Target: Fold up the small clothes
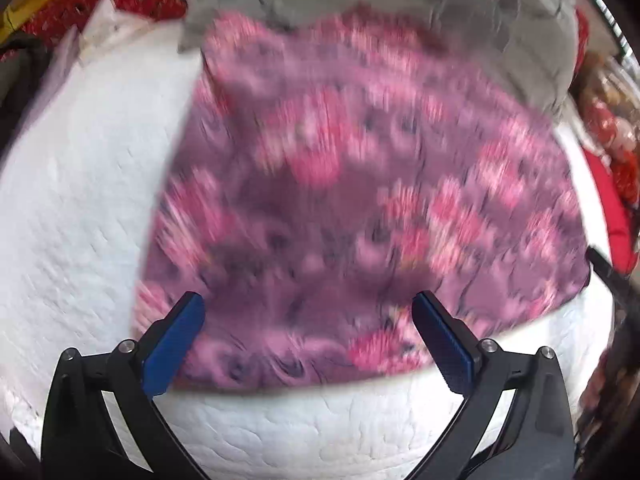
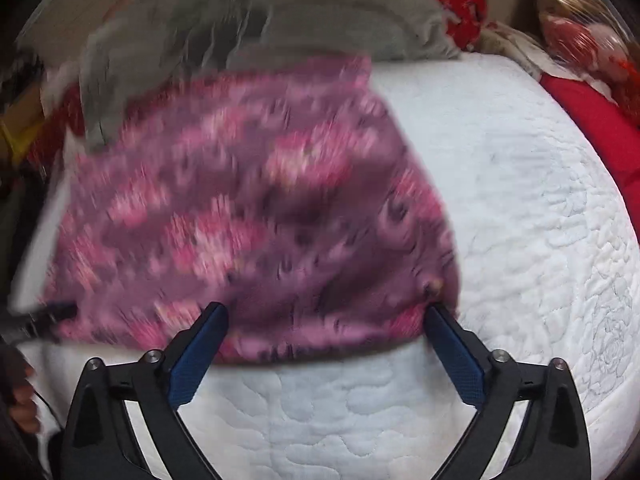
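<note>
Open quilt to my right
Bare white mattress [image 2: 520, 200] lies clear; grey clothes [image 2: 320, 12] and red bedding [image 2: 592, 128] crowd its far edge.

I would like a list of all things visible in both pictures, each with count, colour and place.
floral garment: one, purple and pink, flat on the quilt.
quilt: one, white, under the garment.
grey cloth: one, grey, crumpled behind the garment.
red fabric: some, red, at the quilt's right edge.
left gripper: one, black with blue pads, open over the garment's near edge.
right gripper: one, same colours, open at the near edge.
</note>
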A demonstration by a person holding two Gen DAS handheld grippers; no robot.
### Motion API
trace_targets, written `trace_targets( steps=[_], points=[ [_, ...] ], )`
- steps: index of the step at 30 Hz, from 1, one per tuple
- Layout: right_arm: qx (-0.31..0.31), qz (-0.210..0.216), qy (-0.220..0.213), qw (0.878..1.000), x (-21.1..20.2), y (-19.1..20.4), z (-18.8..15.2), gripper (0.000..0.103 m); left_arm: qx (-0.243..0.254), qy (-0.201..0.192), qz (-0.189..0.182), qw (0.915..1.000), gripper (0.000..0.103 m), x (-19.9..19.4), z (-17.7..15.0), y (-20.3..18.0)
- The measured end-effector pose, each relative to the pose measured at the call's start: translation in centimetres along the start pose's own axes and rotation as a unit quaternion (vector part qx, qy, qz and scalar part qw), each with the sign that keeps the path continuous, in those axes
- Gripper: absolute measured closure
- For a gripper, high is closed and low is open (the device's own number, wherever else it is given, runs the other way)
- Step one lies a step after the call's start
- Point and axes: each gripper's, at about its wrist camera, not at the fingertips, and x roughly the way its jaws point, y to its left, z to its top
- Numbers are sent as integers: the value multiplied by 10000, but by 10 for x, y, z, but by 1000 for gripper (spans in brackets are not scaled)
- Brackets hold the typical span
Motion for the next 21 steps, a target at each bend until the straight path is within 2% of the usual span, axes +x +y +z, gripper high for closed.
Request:
trace_targets(
  steps=[2,4,6,9,10,12,14,16,18,20,21],
  points=[
    [238,-52,-385,9990,-7,-14,27,3,-11,-307,147,9994,0,-11,17,5],
    [476,21,-409,9980,3,-27,59,4,-35,-445,240,9987,0,-13,42,11],
    [775,188,-228,9966,26,-40,90,7,-114,-403,296,9987,0,-6,64,18],
    [1087,310,0,9936,61,-44,120,35,-319,-286,352,9985,0,12,95,31],
    [1138,337,18,9929,68,-43,126,50,-401,-262,350,9982,0,17,107,35],
    [1196,543,219,9911,87,-38,138,56,-519,-272,324,9978,0,25,119,40],
    [1112,525,252,9921,95,-29,148,98,-665,-303,256,9970,0,31,130,46],
    [988,661,-293,9925,84,-23,157,99,-771,-312,243,9962,0,43,137,51],
    [1014,832,-827,9879,72,-24,159,99,-813,-168,402,9957,0,60,140,54],
    [1116,654,-715,9890,84,-30,159,99,-866,181,558,9945,0,87,141,60],
    [1117,434,-377,9921,101,-34,156,99,-907,319,520,9940,0,97,141,65]
  ],
)
